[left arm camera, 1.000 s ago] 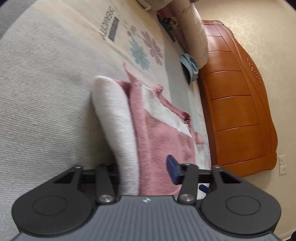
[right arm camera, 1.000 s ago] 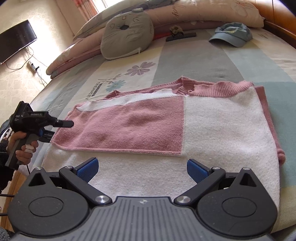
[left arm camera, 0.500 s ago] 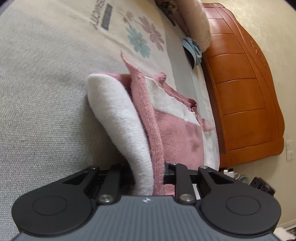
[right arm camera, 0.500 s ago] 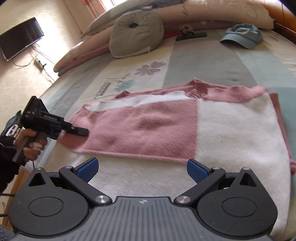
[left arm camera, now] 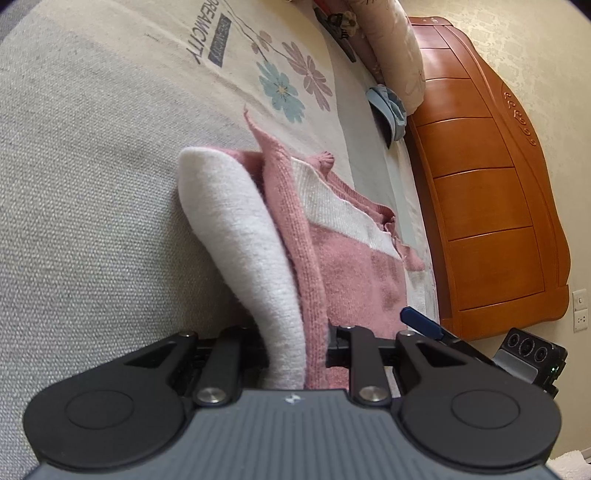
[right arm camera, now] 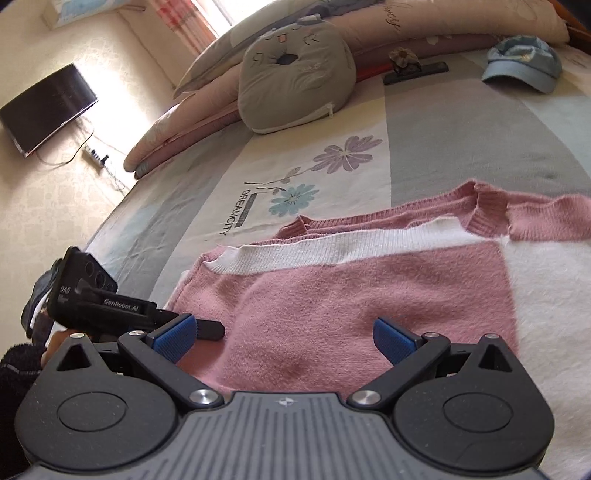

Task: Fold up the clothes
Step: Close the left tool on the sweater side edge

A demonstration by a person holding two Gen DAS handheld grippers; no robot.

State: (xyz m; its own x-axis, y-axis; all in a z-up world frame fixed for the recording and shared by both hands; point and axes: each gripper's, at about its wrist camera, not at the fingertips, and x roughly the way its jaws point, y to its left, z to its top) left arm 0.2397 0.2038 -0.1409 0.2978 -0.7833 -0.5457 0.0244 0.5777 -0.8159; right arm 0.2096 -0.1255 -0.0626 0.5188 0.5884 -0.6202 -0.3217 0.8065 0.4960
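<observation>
A pink and white knit sweater (right arm camera: pixel 351 291) lies partly folded on the bed. In the left wrist view my left gripper (left arm camera: pixel 297 354) is shut on the sweater's near edge (left arm camera: pixel 291 295), white and pink layers pinched together. In the right wrist view the left gripper (right arm camera: pixel 207 330) shows at the sweater's left edge. My right gripper (right arm camera: pixel 284 338) is open, its blue pads (right arm camera: pixel 393 338) low over the pink panel. It also shows in the left wrist view (left arm camera: pixel 424 319).
A grey cushion (right arm camera: pixel 295 74), long pink pillows (right arm camera: pixel 424 22), a blue cap (right arm camera: pixel 522 62) and a dark clip (right arm camera: pixel 413 66) lie at the far side of the bed. A wooden headboard (left arm camera: pixel 491 177) stands beyond. A TV (right arm camera: pixel 48 107) hangs on the wall.
My left gripper closed on the sweater's edge and holds it. My right gripper moved forward and lower over the pink panel, closer to the left gripper.
</observation>
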